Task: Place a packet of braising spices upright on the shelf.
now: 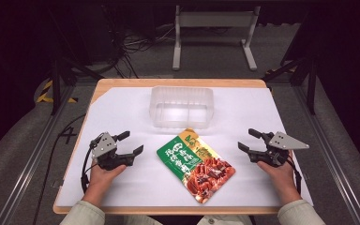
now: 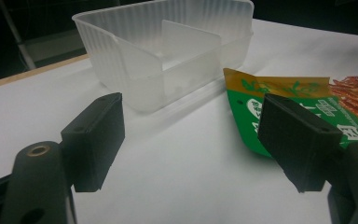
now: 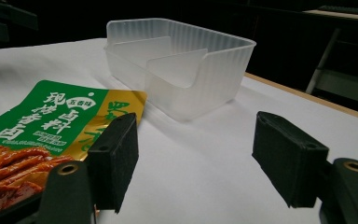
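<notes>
The snack pouch (image 1: 196,165) lay flat on the white tabletop (image 1: 122,112), angled, its gold top corner just beside the clear plastic bin (image 1: 182,107) and its red end toward you. It looked light, thin and floppy, with a glossy film that was probably slick, so you likely needed an edge pinch rather than a grab across the face; the sealed gold top edge (image 2: 279,86) looked like the stiffest place to take hold. Expect it to droop once lifted. The bin was empty, with a divider (image 3: 177,67) inside, thin-walled and easy to shove. Your left gripper (image 1: 130,144) sat left of the pouch with jaws apart, holding nothing. Your right gripper (image 1: 248,139) sat right of it, also apart and empty, neither touching the pouch.
</notes>
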Demonstrator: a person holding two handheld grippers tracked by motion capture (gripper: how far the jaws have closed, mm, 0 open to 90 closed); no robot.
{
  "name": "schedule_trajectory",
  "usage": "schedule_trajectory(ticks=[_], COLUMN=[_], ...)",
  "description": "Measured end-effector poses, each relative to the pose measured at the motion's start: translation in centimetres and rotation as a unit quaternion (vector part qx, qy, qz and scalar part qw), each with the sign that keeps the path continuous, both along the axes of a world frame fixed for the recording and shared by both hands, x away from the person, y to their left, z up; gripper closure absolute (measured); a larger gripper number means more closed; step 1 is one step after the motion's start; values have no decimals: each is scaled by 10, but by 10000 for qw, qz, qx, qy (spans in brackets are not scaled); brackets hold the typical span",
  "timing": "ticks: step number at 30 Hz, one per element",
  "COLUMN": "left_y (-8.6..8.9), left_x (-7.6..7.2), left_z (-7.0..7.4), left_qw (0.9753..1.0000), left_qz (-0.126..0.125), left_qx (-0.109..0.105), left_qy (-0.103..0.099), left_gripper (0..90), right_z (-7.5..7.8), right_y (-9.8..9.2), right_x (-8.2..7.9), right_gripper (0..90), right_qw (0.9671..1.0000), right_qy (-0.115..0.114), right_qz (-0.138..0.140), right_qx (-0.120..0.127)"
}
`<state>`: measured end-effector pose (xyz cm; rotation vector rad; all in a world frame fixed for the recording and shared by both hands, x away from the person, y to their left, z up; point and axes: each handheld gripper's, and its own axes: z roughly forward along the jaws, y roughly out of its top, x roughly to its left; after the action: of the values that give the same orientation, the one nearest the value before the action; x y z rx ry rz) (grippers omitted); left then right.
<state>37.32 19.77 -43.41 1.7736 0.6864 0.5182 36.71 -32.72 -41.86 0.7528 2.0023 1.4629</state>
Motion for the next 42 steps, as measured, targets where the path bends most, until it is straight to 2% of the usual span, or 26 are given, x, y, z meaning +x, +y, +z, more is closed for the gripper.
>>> schedule_trajectory(ticks=[2,8,16,21,27,31,37,40,42], left_y=[-1,-11,-33,-48,-57,-63,-65,-65,-65], left_x=[-1,-2,0,3,6,11,21,27,29], left_z=[3,13,25,29,29,28,23,18,16], left_qw=[10000,9999,9994,9991,9988,9979,9966,9952,9949], left_qz=[19,-38,-283,-364,-413,-446,-288,-235,-229], left_qx=[-71,-99,-107,-115,-140,-205,-389,-383,-347], left_qy=[26,62,144,170,234,417,672,874,921], left_gripper=[239,234,234,222,208,181,181,190,189], right_z=[0,0,4,4,4,4,3,3,3], right_y=[0,-1,1,-2,-3,-3,-3,-3,-3], right_x=[1,0,-2,-3,-3,-3,-3,-3,-2], right_gripper=[310,311,325,327,326,328,330,331,331], right_qw=[10000,9998,9998,9998,9997,9994,9994,9992,9991], right_qy=[32,180,177,210,245,325,346,389,408], right_qz=[14,12,62,28,40,38,33,42,36], right_qx=[40,2,-83,-50,-31,-79,-93,-74,-78])
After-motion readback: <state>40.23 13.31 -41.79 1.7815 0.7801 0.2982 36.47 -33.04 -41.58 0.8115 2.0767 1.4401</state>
